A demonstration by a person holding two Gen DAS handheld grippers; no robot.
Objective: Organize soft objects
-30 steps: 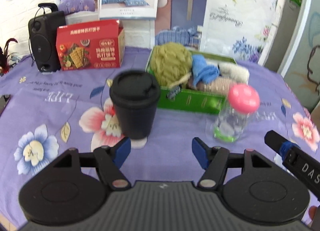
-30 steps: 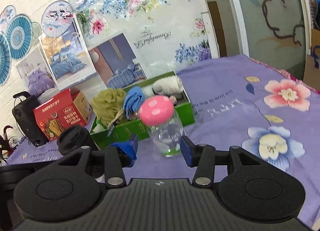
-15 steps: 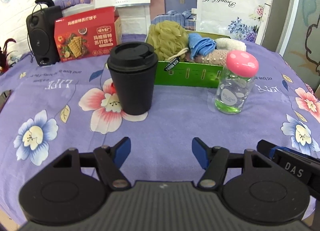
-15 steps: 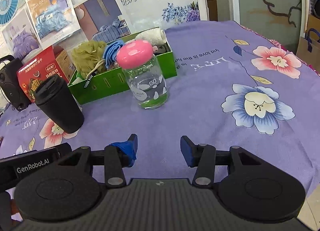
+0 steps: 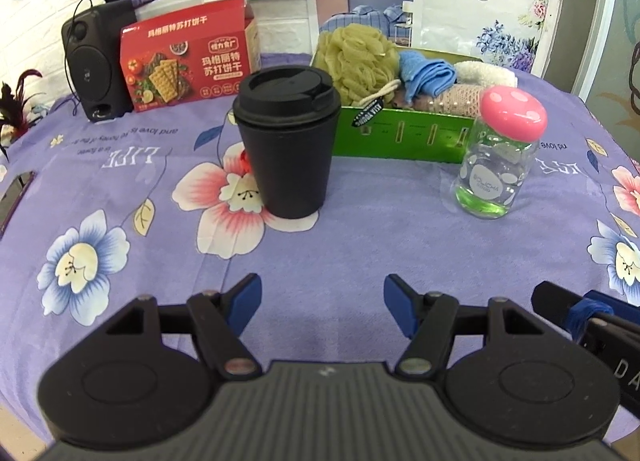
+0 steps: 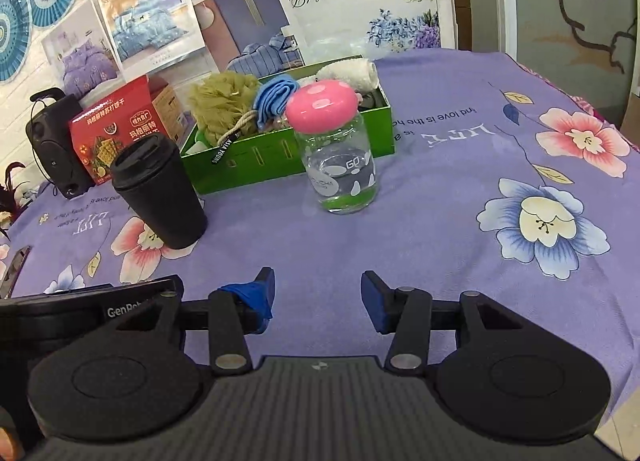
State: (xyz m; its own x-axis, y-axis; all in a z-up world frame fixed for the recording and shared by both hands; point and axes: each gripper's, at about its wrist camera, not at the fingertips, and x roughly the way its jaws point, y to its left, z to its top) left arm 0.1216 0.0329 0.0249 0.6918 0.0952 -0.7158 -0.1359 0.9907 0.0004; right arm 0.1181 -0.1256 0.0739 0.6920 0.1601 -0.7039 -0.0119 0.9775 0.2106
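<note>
While both grippers, left gripper point(image 5: 322, 303) and right gripper point(image 6: 317, 297), hovering wide, empty: bath sponge point(image 5: 358, 61) in green box point(image 5: 400, 137) looking light, squashy; rope loop point(image 5: 380, 95) offering best hold.

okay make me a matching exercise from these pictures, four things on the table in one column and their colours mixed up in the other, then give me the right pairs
Things:
1. lidded cup
2. bath pouf
3. jar lid
4. storage box

Colours:
A. pink with pale spots
B. bright green
C. black
D. olive green

Pairs: 1-C, 2-D, 3-A, 4-B
</note>
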